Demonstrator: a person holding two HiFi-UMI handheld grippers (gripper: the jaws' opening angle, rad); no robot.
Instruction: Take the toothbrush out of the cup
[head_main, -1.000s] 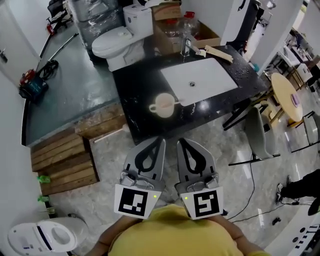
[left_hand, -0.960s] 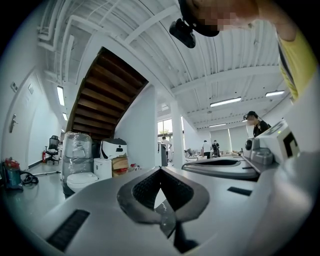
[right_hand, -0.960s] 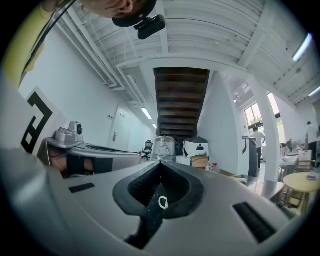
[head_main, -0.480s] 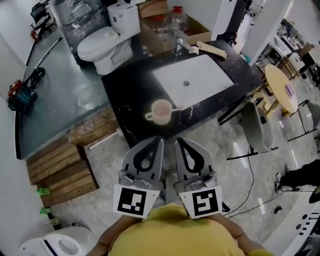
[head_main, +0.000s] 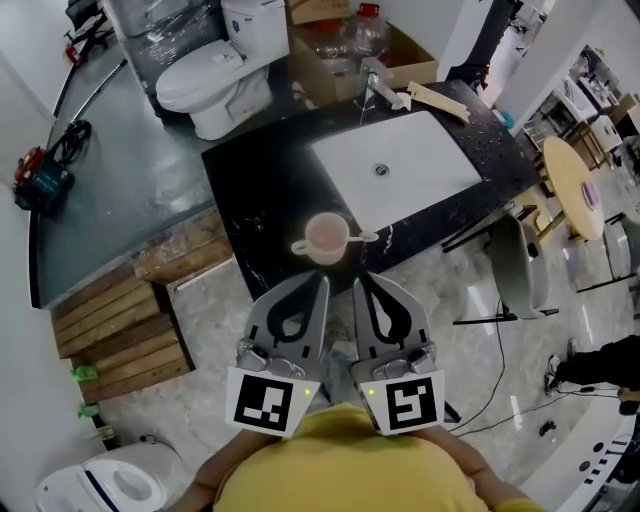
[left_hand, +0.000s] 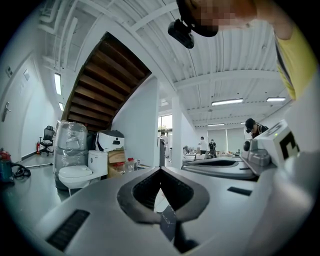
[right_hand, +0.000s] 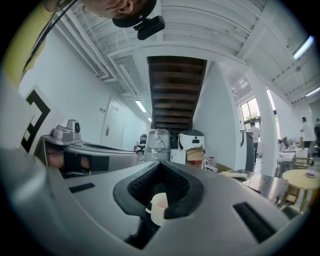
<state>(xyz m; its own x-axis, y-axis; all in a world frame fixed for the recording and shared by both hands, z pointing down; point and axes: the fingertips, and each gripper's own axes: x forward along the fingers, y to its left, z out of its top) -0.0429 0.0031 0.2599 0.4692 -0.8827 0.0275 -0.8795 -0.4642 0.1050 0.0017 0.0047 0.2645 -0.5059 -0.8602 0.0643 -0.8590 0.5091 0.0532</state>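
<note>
A pale pink cup (head_main: 327, 238) with its handle to the left stands near the front edge of the black counter (head_main: 255, 185). The toothbrush (head_main: 366, 237) sticks out over the cup's right rim. My left gripper (head_main: 322, 282) and right gripper (head_main: 359, 283) hang side by side just short of the counter, below the cup, both shut and empty. In the right gripper view the cup (right_hand: 159, 207) shows through the hole between the shut jaws of my right gripper (right_hand: 161, 165). In the left gripper view my left gripper (left_hand: 160, 171) has its jaws together with nothing held.
A white sink (head_main: 400, 172) with a faucet (head_main: 375, 88) lies right of the cup. Behind the counter stand a toilet (head_main: 210, 78) and a cardboard box (head_main: 345, 45). Wooden pallets (head_main: 125, 320) lie at the left, a chair (head_main: 520, 270) and a round table (head_main: 577, 190) at the right.
The counter and cup have drawn nearer to the grippers in the head view. Both grippers stay shut and side by side.
</note>
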